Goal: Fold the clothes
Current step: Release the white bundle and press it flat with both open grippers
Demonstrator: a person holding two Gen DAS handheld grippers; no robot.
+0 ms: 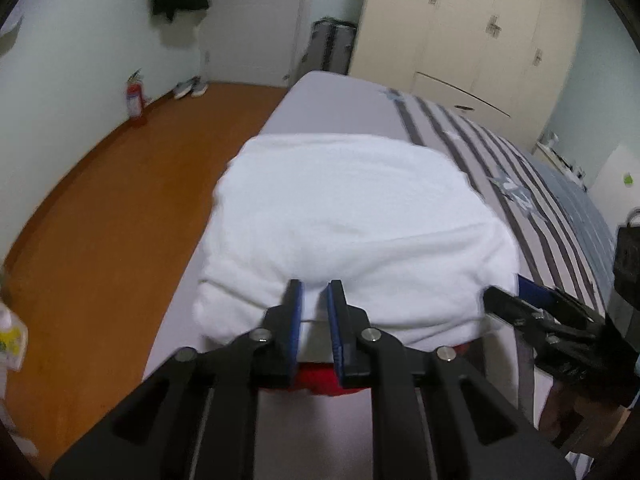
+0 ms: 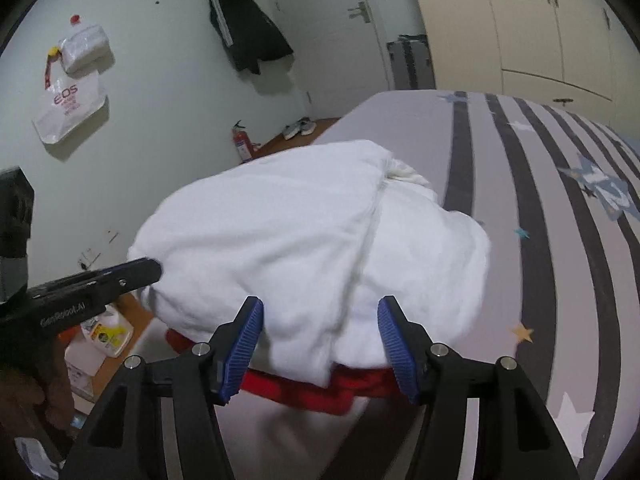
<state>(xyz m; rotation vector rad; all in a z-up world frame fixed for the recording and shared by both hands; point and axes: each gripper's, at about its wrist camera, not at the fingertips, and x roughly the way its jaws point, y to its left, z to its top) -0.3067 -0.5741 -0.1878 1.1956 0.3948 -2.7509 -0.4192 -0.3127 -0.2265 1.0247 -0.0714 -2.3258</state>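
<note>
Bedroom, striped bed (image 2: 560,264) along the wardrobe wall. Folded white garment (image 1: 344,232) lies on a red garment (image 2: 320,390) near the bed's edge. Left tool (image 1: 316,292) nearly closed, apparently pinching the white hem; right tool (image 2: 320,316) spread wide, grasping nothing, likely positioned to take the near edge.

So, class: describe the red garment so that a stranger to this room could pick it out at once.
Start at the striped bed and find the big white bundle near its front edge. The red garment lies under that bundle, only a thin strip showing. It is the only red fabric on the bed.
</note>
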